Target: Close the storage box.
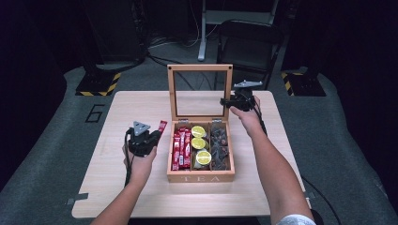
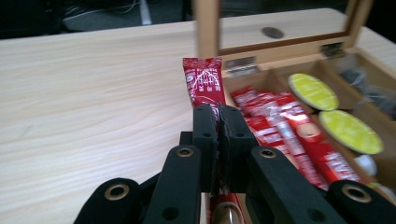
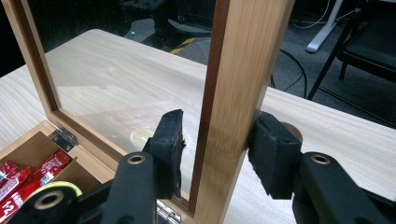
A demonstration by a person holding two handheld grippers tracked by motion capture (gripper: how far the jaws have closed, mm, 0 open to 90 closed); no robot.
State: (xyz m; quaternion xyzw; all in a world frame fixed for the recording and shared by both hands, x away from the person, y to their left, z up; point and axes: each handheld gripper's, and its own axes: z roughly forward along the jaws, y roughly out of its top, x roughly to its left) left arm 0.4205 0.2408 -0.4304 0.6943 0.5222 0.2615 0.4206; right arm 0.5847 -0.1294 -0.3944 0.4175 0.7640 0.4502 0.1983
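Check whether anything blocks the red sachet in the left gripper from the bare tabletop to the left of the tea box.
Nothing visible does. The left gripper pinches the red sachet just left of the tea box, already outside its wall. The tabletop beside it is bare wood. The right gripper grips the upright lid frame, away from that path.

bright tabletop, dark surroundings, slight blur

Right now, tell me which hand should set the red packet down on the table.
Left. The left gripper is already shut on the red packet, beside the tea box over the table. The right gripper is busy clamping the lid frame upright.
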